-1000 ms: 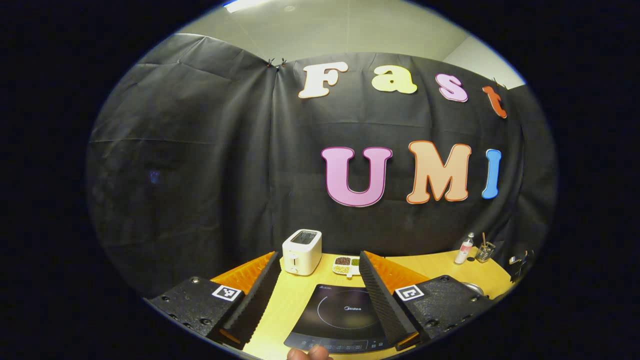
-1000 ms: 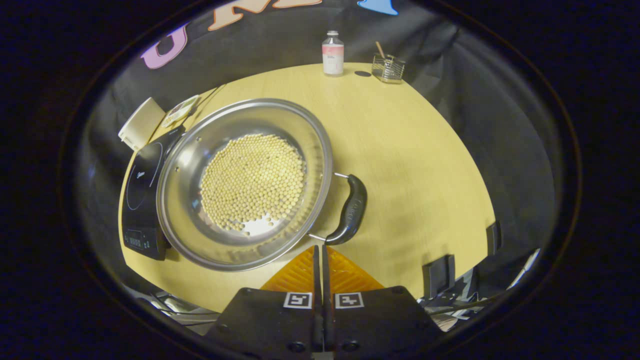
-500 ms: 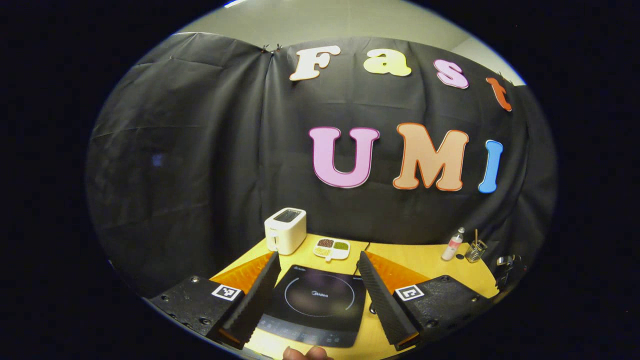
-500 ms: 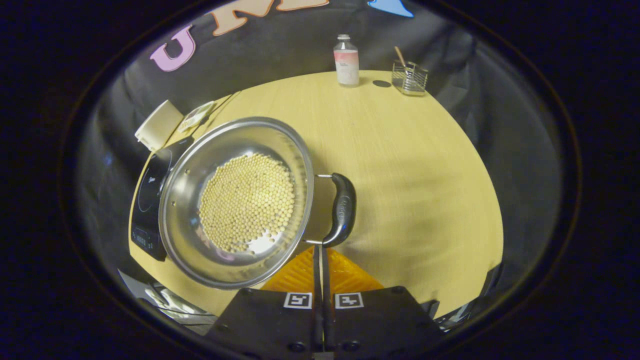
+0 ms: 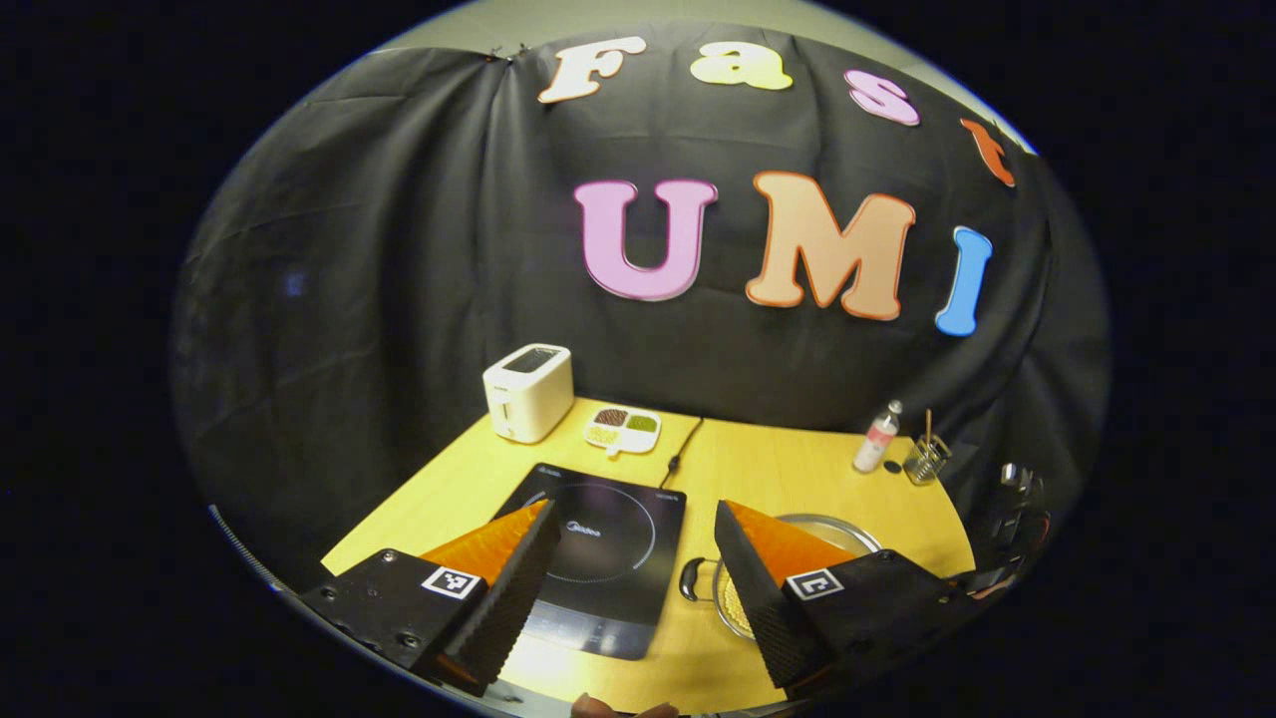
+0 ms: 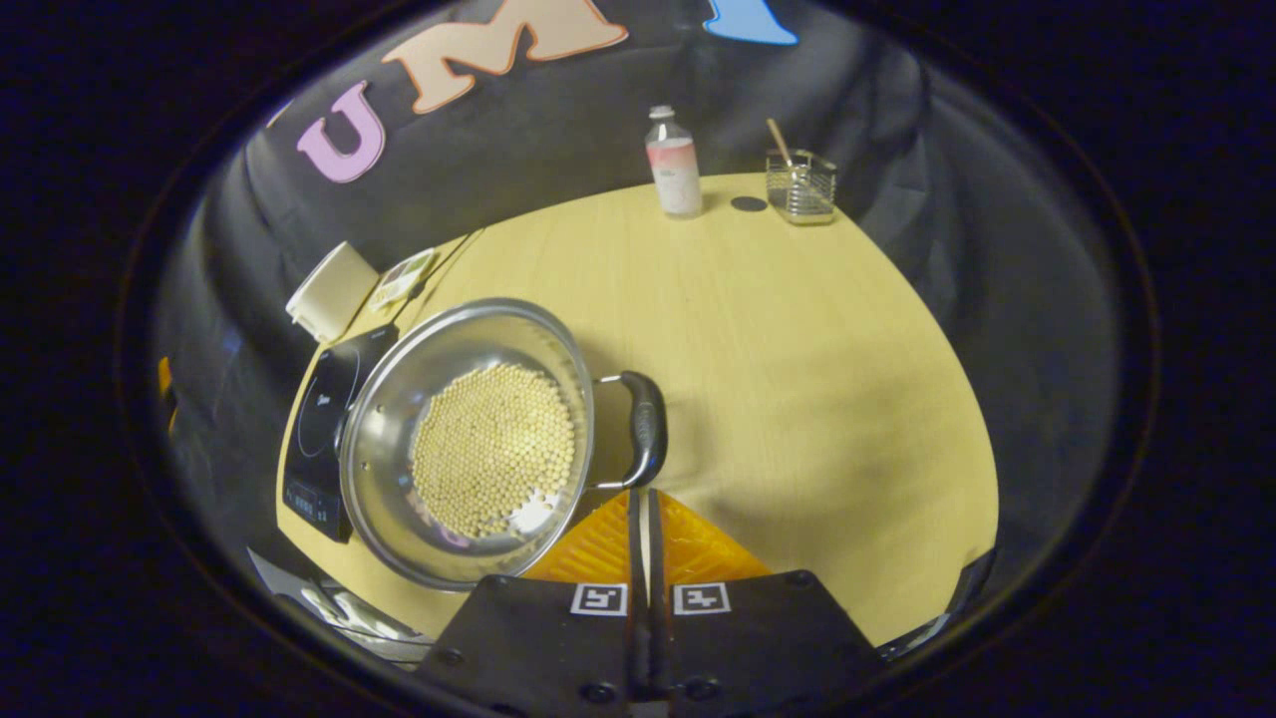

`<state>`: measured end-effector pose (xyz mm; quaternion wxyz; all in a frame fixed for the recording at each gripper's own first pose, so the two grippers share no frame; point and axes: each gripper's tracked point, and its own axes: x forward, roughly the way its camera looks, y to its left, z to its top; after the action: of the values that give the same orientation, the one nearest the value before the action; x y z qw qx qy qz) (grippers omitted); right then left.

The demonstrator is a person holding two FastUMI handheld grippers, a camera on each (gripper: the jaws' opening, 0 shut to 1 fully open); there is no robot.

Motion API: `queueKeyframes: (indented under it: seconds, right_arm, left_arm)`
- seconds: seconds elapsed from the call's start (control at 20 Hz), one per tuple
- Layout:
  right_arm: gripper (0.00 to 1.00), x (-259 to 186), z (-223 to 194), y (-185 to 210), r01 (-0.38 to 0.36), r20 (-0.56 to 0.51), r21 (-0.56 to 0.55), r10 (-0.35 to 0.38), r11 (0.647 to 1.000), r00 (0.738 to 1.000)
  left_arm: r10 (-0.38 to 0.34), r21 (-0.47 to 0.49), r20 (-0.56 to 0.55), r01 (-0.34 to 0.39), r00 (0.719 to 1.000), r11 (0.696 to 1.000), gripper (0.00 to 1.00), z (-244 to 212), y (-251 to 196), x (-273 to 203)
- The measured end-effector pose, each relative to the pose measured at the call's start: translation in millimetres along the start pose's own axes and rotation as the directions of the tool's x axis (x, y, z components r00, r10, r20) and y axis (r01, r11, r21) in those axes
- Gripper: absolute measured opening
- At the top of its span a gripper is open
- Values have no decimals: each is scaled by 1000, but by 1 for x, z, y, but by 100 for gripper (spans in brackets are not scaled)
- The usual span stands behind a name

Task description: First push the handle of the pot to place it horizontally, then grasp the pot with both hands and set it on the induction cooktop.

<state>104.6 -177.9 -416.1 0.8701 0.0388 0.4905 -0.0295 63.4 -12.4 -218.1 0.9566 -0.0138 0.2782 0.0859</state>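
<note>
A steel pot point(image 6: 389, 439) filled with pale round beans point(image 6: 493, 464) stands on the wooden table point(image 6: 797, 349), against the right side of the black induction cooktop point(image 6: 321, 429). Its black side handle point(image 6: 646, 429) points toward my right gripper point(image 6: 643, 496), which is shut with nothing held; the tips sit right at the handle's near end. In the left gripper view my left gripper point(image 5: 633, 514) is open above the cooktop point(image 5: 598, 548). The pot point(image 5: 847, 527) lies to its right, partly behind the right finger, with its other handle point(image 5: 690, 578) facing the cooktop.
A white toaster point(image 5: 528, 391) and a divided snack dish point(image 5: 623, 429) stand behind the cooktop. At the far right of the table are a small bottle point(image 6: 675, 165) and a glass holder point(image 6: 800, 184). A cable point(image 5: 683, 449) runs from the cooktop to the wall.
The left gripper has risen and drawn back, bringing more table and the pot into its view. The right gripper has pulled away from the pot, and the handle has swung slightly.
</note>
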Motion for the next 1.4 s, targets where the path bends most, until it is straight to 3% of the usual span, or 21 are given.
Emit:
queueKeyframes:
  seconds: [0.1, 0.2, 0.35, 0.5, 0.6, 0.7, 0.75, 0.8, 0.85, 1.0, 1.05, 1.1, 1.2, 1.25, 1.35, 1.4]
  right_arm:
    - [8, -5, 5, -1, -2, 14, 61, 1, 998, 1000]
    - [21, -3, 11, -8, 26, 20, 68, -28, 997, 999]
    - [43, -4, 16, 0, 13, 16, 71, -15, 997, 1000]
    - [64, 4, 19, 3, 51, 8, 14, -51, 999, 999]
    - [59, 12, 24, 2, 72, -8, 4, -72, 997, 997]
    - [66, 21, 22, 5, 76, -48, 21, -75, 997, 996]
    - [62, 26, 21, 7, 78, -67, 29, -75, 997, 995]
    - [62, 31, 22, 10, 77, -80, 37, -74, 996, 994]
    - [62, 36, 23, 12, 82, -92, 43, -78, 996, 993]
    - [67, 48, 17, 15, 88, -141, 37, -82, 995, 987]
    - [62, 52, 15, 15, 88, -153, 36, -81, 995, 985]
    - [63, 55, 14, 16, 89, -167, 39, -81, 995, 983]
    - [63, 62, 10, 16, 89, -201, 40, -80, 995, 976]
    - [63, 65, 7, 17, 88, -216, 44, -77, 995, 973]
    - [63, 72, 9, 14, 101, -234, 57, -85, 993, 969]
    - [63, 71, 10, 14, 98, -243, 65, -80, 993, 967]
  left_arm:
    - [-82, -43, -92, 78, 992, 996, 96, -29, -24, 17]
    - [-147, -72, -187, 136, 971, 988, 96, -56, -42, 29]
    - [-197, -73, -306, 184, 931, 980, 93, -92, -50, 46]
    - [-226, -104, -389, 202, 893, 974, 93, -119, -49, 71]
    - [-249, -157, -443, 198, 861, 967, 90, -136, -49, 87]
    - [-295, -237, -478, 202, 827, 950, 86, -147, -55, 100]
    - [-319, -269, -490, 207, 811, 941, 82, -151, -59, 106]
    - [-325, -283, -512, 201, 795, 938, 84, -157, -59, 113]
    - [-331, -292, -526, 199, 783, 936, 74, -163, -57, 119]
    - [-325, -283, -570, 192, 754, 940, 74, -176, -54, 135]
    - [-329, -279, -584, 198, 742, 940, 74, -179, -55, 139]
    - [-337, -278, -602, 206, 724, 938, 81, -185, -58, 141]
    - [-347, -274, -638, 219, 688, 937, 78, -194, -64, 146]
    - [-345, -267, -654, 222, 673, 938, 68, -198, -64, 150]
    - [-358, -268, -661, 238, 660, 934, 67, -201, -69, 161]
    - [-359, -259, -675, 248, 644, 933, 72, -205, -68, 163]
